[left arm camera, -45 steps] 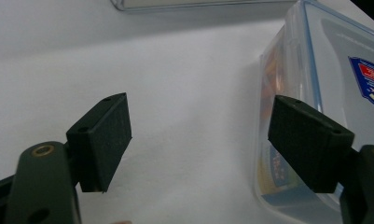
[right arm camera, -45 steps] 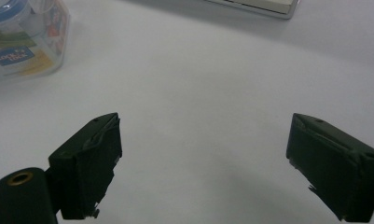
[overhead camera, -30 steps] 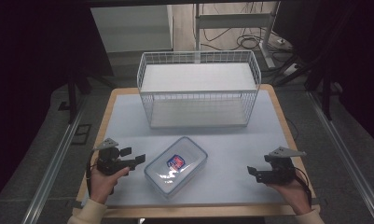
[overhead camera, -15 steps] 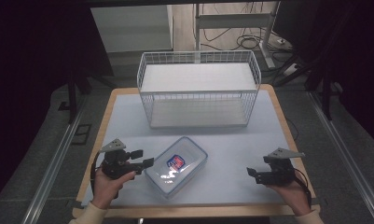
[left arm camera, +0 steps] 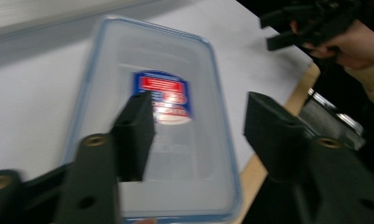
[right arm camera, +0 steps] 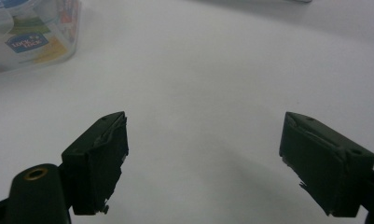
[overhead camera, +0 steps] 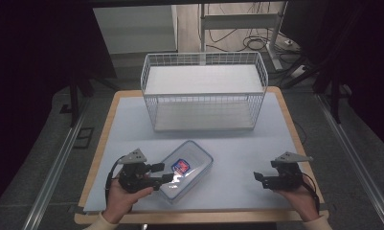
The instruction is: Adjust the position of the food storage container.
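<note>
White-covered surface (overhead camera: 132, 124) carries a wire basket (overhead camera: 204, 91) at upper centre. Clear lidded container (overhead camera: 187, 168) lies lower centre. Left tool (overhead camera: 164, 173), jaws just closing, spread over the container's near end, not pinching. Right tool (overhead camera: 257, 178) spread, lower right, well apart.

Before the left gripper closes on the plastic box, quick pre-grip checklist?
1. Left gripper at the box: ok, its jaws reach over the near left end of the box and have just been closing.
2. Pads pressing on the box: not ok, a gap shows around both jaws in the left gripper view.
3. Lid seated on the box: ok, it lies flat with the label up.
4. Right gripper clear of the box: ok, open over bare table.
5. Wire basket free to take the box: ok, nothing inside.
</note>
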A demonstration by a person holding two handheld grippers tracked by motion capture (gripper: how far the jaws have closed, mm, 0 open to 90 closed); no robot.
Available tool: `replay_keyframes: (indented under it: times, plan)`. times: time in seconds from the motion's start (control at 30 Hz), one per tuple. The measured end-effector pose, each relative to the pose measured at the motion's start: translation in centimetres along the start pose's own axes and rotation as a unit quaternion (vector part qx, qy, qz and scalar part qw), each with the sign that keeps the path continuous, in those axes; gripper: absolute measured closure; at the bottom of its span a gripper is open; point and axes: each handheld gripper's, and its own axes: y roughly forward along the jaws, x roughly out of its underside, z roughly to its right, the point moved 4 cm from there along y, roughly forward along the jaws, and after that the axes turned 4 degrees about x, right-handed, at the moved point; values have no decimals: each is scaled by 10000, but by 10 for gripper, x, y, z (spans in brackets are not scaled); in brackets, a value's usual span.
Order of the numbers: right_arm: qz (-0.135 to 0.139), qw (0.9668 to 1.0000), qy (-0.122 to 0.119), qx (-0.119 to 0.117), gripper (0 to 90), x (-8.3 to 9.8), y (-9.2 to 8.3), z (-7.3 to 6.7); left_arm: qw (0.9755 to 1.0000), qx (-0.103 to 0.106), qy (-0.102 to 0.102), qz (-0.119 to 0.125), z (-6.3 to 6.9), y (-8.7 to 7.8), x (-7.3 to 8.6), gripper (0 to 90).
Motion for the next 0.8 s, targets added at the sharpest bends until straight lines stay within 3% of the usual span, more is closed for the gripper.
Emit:
replay_keyframes:
  times: [0.07, 0.13, 0.2, 0.23, 0.3, 0.47, 0.7, 0.8]
  plan:
    - [-2, 10000, 3, 0, 155, 0, 0, 0, 10000, 71, 35, -32, 4, 2, 1, 566]
    - [-3, 10000, 10, 6, 156, 0, 0, 0, 9990, 357, 184, -190, 17, 10, 4, 696]
    - [-2, 10000, 9, 10, 156, 0, 0, 0, 9986, 426, 213, -250, 22, 14, 5, 791]
    - [0, 10000, 8, 14, 156, 0, 0, 1, 9979, 513, 248, -319, 27, 18, 7, 791]
    - [-9, 10000, 10, 22, 156, 0, 0, 1, 9965, 595, 360, -468, 37, 26, 11, 878]
    - [-24, 10000, 19, 27, 156, 1, 1, 0, 9955, 538, 433, -655, 50, 38, 22, 900]
    - [-18, 10000, 18, 23, 156, 1, 0, 0, 9938, 415, 512, -895, 57, 46, 33, 900]
    - [-34, 10000, -2, 39, 156, 2, 1, 0, 9928, 220, 533, -1054, 56, 51, 42, 900]
